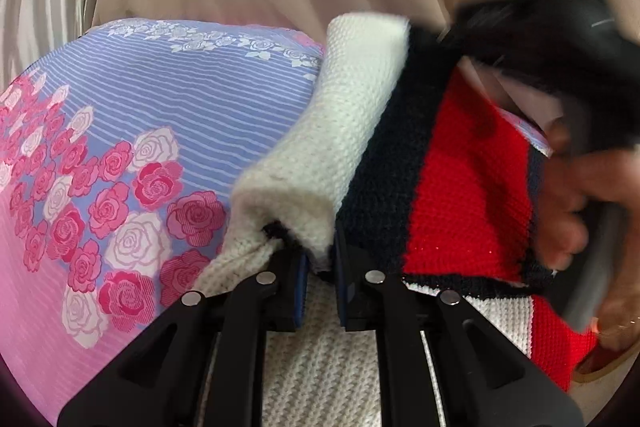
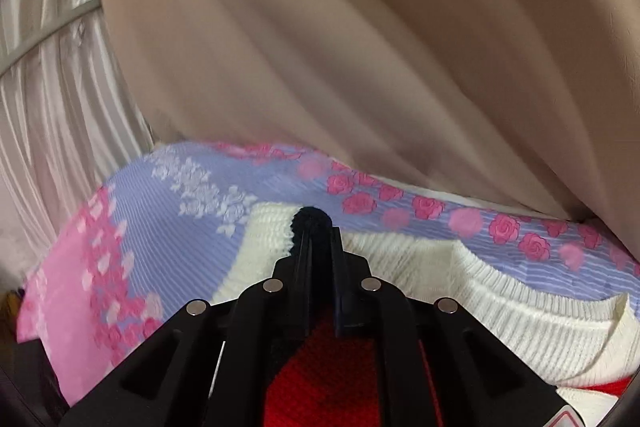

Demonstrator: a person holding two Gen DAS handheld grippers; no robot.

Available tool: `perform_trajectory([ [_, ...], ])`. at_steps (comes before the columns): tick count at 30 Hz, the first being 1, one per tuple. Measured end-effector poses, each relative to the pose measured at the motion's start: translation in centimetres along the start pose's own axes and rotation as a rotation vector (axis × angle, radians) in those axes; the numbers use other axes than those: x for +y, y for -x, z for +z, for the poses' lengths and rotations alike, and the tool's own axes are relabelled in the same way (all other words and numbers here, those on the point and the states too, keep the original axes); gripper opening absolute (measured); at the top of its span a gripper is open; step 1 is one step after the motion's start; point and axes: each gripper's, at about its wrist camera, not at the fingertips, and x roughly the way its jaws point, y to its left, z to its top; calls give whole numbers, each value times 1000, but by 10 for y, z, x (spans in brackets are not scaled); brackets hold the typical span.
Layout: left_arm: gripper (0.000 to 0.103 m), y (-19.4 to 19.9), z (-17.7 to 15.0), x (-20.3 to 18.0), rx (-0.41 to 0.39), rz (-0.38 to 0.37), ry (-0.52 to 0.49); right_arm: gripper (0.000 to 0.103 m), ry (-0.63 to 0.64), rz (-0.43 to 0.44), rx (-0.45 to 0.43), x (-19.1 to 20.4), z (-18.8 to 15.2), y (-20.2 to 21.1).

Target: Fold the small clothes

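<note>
Left gripper (image 1: 320, 263): jaws pinched on a cream fold of the sweater (image 1: 460, 179), lifted edge rolled over. Right gripper (image 2: 318, 239): clamped on the black trim of the same sweater; red panel hangs below it. Sweater lies on the floral sheet (image 1: 140, 131), cream body and ribbed hem spread flat in the right wrist view. Curtain (image 2: 360, 47) behind. Judgement: first fold under way, edge raised but not laid down; remaining folds and smoothing not yet done.
</note>
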Motion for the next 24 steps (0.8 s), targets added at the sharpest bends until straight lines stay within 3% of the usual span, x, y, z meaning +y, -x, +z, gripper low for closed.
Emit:
perform_trajectory([
  [3, 11, -1, 0, -1, 2, -5, 0, 7, -1, -66, 171, -7, -17, -65],
  [4, 11, 0, 0, 0, 1, -11, 4, 9, 3, -66, 149, -6, -17, -65],
  [7, 11, -1, 0, 2, 4, -22, 5, 11, -74, -8, 90, -13, -8, -31],
  [8, 11, -1, 0, 2, 4, -26, 6, 11, -67, -18, 35, -16, -10, -5],
  [10, 11, -2, 0, 3, 6, -30, 7, 26, -79, -64, -12, -29, -21, 36],
  [13, 11, -2, 2, 7, 16, -49, 12, 44, -166, -124, -31, -72, -68, 102],
  [16, 12, -1, 7, 19, 50, -95, 51, 56, -246, -280, -25, -112, -117, 152],
  [18, 12, 0, 12, 27, 69, -113, 87, 58, -328, -365, -17, -139, -153, 176],
  [21, 12, -2, 16, 30, 80, -99, 91, 59, -441, -287, 19, -166, -182, 176],
  [23, 11, 0, 17, 28, 71, -73, 76, 57, -441, -271, 22, -168, -186, 168],
  [24, 10, 1, 18, 29, 67, -64, 75, 48, -417, -287, 15, -164, -182, 165],
])
